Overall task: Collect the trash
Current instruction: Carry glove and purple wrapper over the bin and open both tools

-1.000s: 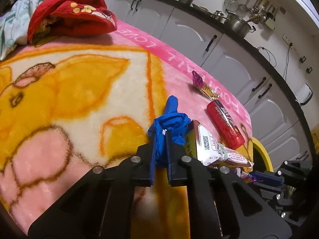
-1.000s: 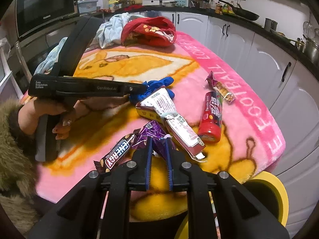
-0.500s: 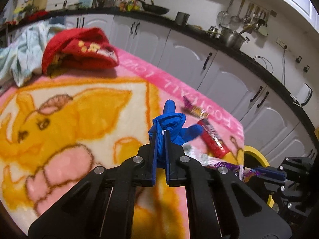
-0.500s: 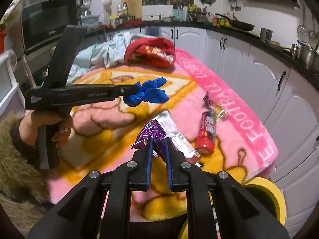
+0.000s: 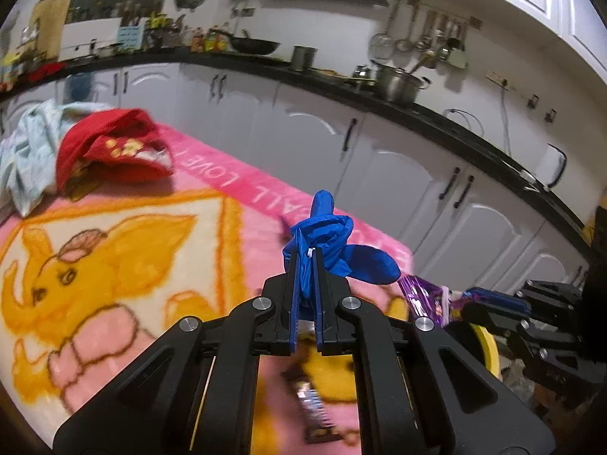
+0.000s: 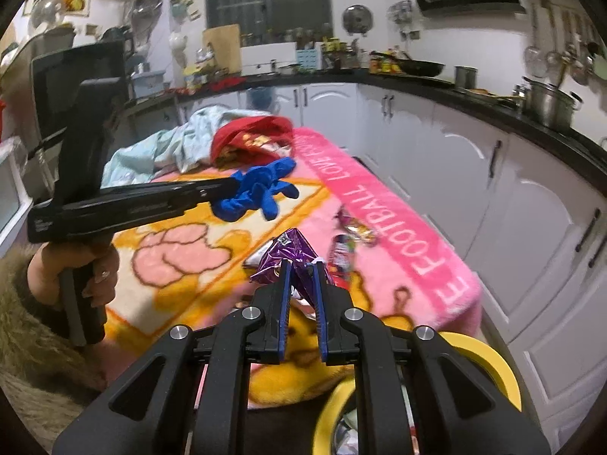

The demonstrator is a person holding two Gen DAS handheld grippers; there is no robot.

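Observation:
My left gripper [image 5: 306,256] is shut on a crumpled blue glove [image 5: 328,239] and holds it well above the pink blanket [image 5: 212,204]; the glove also shows in the right wrist view [image 6: 258,191]. My right gripper [image 6: 302,265] is shut on a purple foil wrapper [image 6: 290,252] held above the blanket's near end; the wrapper also shows in the left wrist view [image 5: 425,299]. A yellow-rimmed bin [image 6: 489,360] sits below the right gripper. A red tube [image 6: 341,252], a small snack packet [image 6: 356,225] and a chocolate bar [image 5: 315,409] lie on the blanket.
A red garment [image 5: 110,148] and a pale blue cloth [image 5: 26,151] are heaped at the blanket's far end. White cabinets [image 6: 493,197] under a black counter run along the right. A pot [image 6: 546,104] stands on the counter.
Both grippers have risen higher above the blanket with their loads. The left gripper with the glove has lifted and tilted up, so more of the kitchen wall shows.

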